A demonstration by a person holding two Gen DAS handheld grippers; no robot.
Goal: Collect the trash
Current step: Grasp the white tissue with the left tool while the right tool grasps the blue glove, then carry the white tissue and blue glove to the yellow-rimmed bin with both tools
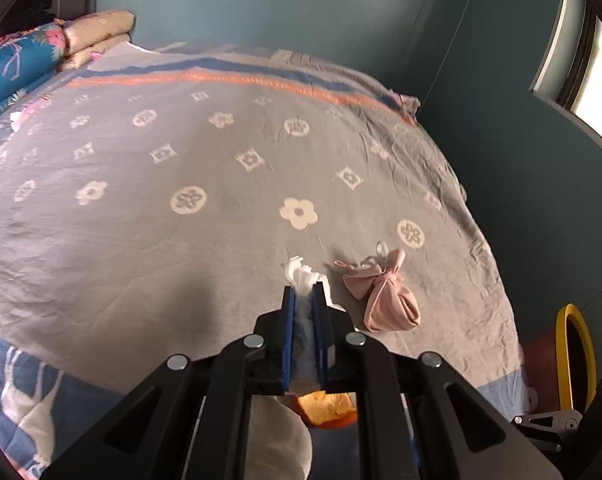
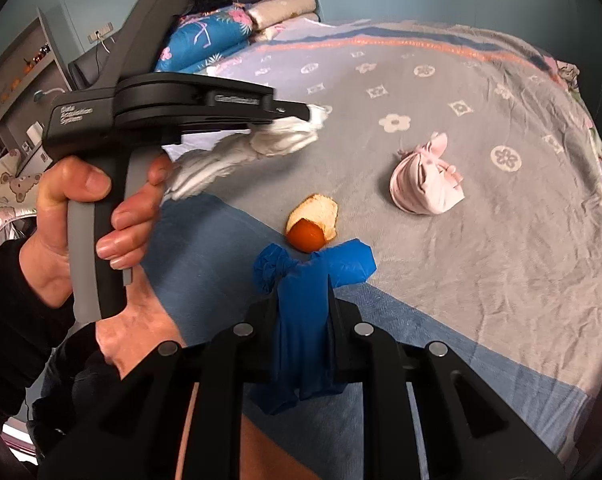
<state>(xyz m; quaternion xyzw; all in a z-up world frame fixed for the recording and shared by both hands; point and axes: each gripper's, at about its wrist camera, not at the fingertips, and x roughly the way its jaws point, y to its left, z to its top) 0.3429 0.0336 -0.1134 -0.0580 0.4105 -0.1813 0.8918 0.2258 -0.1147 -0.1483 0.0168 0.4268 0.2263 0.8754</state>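
Note:
My left gripper [image 1: 304, 294] is shut on a crumpled white tissue [image 1: 301, 276] and holds it above the grey flowered bed cover [image 1: 161, 220]. In the right wrist view the left gripper [image 2: 301, 114] shows at the upper left with the tissue [image 2: 277, 140] hanging from it. My right gripper [image 2: 303, 280] is shut on a blue glove [image 2: 301, 320] that droops between the jaws. An orange peel [image 2: 313, 222] lies on the cover just ahead of the right gripper; it also shows below the left gripper [image 1: 327, 406]. A knotted pink cloth bundle [image 2: 425, 184] lies farther right, also in the left wrist view [image 1: 385, 294].
Folded quilts and pillows [image 1: 29, 56] are stacked at the bed's far left end. A teal wall [image 1: 501, 160] runs along the bed's right side, with a window [image 1: 589, 60]. A yellow-rimmed bin [image 1: 573, 356] stands on the floor at the bed's right edge. Shelves [image 2: 17, 80] stand far left.

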